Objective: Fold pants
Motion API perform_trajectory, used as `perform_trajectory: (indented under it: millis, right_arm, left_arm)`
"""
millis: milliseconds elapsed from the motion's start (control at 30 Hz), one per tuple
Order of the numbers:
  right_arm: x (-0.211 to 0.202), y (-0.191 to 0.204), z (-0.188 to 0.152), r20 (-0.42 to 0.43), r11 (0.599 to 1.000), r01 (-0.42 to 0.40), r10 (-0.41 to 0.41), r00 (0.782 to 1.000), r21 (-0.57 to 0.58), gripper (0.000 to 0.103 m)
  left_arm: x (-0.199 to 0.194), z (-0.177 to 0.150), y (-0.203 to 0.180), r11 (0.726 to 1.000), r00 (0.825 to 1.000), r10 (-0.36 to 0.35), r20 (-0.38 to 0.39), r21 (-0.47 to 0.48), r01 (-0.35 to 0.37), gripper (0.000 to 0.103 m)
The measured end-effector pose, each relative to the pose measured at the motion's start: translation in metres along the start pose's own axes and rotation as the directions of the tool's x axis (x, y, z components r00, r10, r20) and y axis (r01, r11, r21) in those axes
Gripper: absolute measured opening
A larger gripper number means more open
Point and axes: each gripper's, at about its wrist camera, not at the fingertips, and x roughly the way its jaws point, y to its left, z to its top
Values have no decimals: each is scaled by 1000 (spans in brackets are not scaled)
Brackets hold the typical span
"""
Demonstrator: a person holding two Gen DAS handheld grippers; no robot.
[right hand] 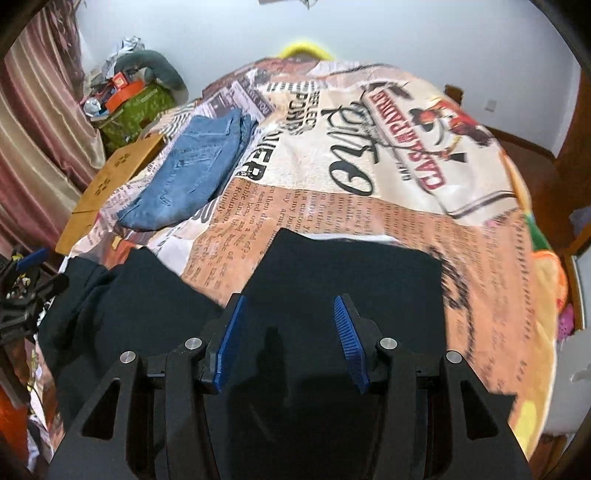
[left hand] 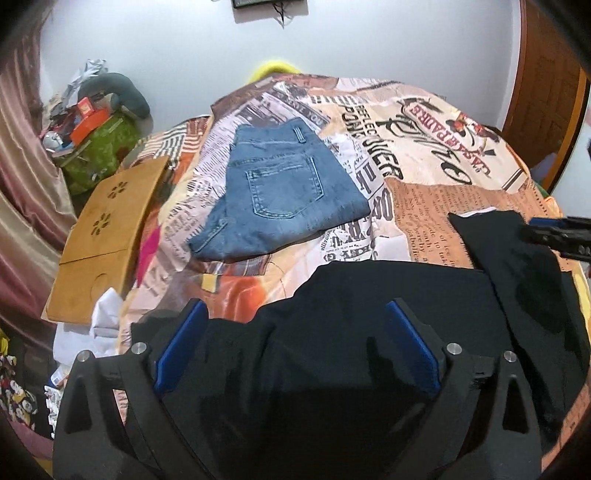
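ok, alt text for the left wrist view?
Open left tongs hover over black pants spread on a bed with a newspaper-print blanket. Folded blue jeans lie beyond; a wooden board sits left, the right tongs at the right edge.

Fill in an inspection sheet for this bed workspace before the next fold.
Surface: bed cover with newspaper-style print, lying mostly flat.
Job's things: black pants spread at the near edge, not yet folded; folded blue jeans set aside further back.
Clutter: wooden lap tray on the bed's left edge; white cloth below it.
Grippers: left tongs open over the black pants; right tongs open over them, gripping nothing.
Cables: dark cord hanging from a wall fixture.
Surroundings: green bag piled with items, pink curtain, wooden door.
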Motion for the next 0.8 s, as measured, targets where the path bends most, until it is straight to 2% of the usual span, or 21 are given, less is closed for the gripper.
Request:
perform_trajectory:
  millis: [233, 400, 467, 533, 600, 667, 800]
  right_arm:
    - [57, -2, 28, -86, 1000, -24, 24, 996, -4, 46]
    - [86, 3, 32, -144, 999, -15, 9, 990, -40, 46]
    - [91, 4, 29, -141, 998, -15, 7, 990, -58, 46]
    - [93, 2, 31, -141, 998, -12, 4, 990, -61, 39]
    - [93, -1, 32, -146, 998, -22, 14, 989, -54, 21]
    - [92, -2, 31, -151, 998, -37, 28, 988, -60, 16]
    - [84, 3, 27, -137, 995, -11, -2, 991, -99, 9]
  left_arm:
    - [33, 5, 0, 999, 998, -28, -64, -25, 26, 97]
    - [44, 3, 0, 999, 996, -33, -87, -18, 32, 97]
    - [44, 2, -1, 999, 996, -33, -88, -14, 32, 97]
    - [45, 1, -2, 999, 995, -31, -90, -12, 30, 97]
    - [45, 0, -3, 999, 995, -31, -96, -11, 30, 97]
    - [45, -1, -4, 1000, 994, -29, -103, -8, 28, 97]
    - [37, -4, -9, 1000, 994, -24, -104, 7, 24, 97]
